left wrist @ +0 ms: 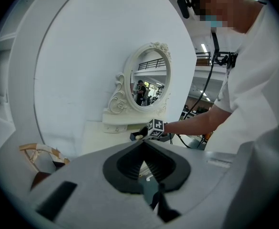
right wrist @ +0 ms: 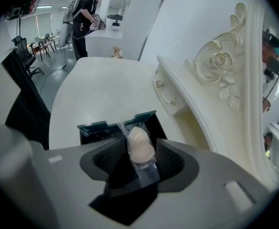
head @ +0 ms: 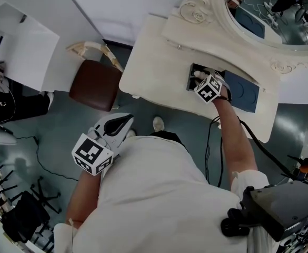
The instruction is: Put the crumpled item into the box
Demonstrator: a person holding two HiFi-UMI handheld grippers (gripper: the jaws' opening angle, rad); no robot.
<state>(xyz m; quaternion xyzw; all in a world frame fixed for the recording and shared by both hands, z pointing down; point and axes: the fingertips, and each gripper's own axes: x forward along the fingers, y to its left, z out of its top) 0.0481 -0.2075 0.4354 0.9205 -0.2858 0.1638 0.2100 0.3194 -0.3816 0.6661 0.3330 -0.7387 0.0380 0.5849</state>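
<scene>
My right gripper [head: 198,78] is at the far side of the white table [right wrist: 101,87], tipped down over the dark box [right wrist: 114,122]. Its jaws are wide apart. The crumpled item [right wrist: 140,146] sits between them with a gap on each side, so nothing squeezes it.

To do this bit well, I think I should hold the gripper steady right above the box mouth and let the item slip down by itself. Then I should lift straight up, slowly, so the wrap does not catch on a pad and come back out. I cannot tell if its bottom end rests in the box yet.

My left gripper [left wrist: 143,146] is near my body, jaws together, with nothing in them.

The item is a small pale lump, like a soft egg, in clear crinkly wrap. It looks light and squashy, and the loose wrap may stick.
</scene>
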